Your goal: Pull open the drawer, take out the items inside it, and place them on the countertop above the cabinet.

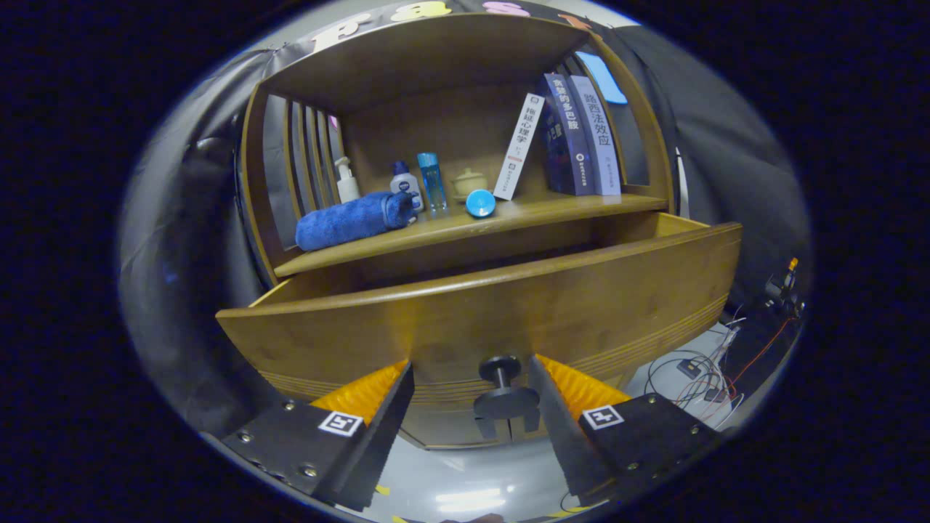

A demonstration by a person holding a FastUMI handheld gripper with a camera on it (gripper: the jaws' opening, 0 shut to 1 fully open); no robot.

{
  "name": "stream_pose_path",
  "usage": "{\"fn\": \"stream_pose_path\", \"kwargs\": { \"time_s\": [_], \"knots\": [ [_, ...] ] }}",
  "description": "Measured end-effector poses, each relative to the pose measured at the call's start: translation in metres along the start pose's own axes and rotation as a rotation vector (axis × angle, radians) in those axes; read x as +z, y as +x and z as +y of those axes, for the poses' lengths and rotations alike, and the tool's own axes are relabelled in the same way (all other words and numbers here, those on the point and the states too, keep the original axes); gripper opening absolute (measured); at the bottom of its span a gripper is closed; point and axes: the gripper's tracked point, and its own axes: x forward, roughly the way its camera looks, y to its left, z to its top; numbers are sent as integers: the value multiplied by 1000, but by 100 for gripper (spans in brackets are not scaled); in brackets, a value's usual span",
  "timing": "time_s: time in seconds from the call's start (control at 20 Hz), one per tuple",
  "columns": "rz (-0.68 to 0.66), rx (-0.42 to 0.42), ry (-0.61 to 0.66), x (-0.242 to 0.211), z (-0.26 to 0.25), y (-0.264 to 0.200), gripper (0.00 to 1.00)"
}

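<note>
A wooden cabinet has its drawer (pixel 479 312) pulled out toward me; the drawer front fills the middle of the gripper view and its inside is hidden behind that front. A dark round knob (pixel 503 392) sticks out of the drawer front, low down. My gripper (pixel 472 381) is open, with the knob in the gap between the fingers and closer to the right one; neither finger touches it. Above the drawer runs the countertop shelf (pixel 567 207).
On the countertop lie a rolled blue towel (pixel 352 219), a pump bottle (pixel 346 181), a white bottle (pixel 404 183), a clear blue bottle (pixel 432 181), a small lidded jar (pixel 469 184), a blue round lid (pixel 480 203) and several upright books (pixel 581 134). Cables (pixel 697 374) lie on the floor to the right.
</note>
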Motion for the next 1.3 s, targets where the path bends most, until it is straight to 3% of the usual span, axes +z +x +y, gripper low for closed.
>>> {"fn": "stream_pose_path", "kwargs": {
  "time_s": [0.65,1.3],
  "knots": [
    [32,29,72,9,4,66,95],
    [84,26,31,15,6,96,94]
  ]
}}
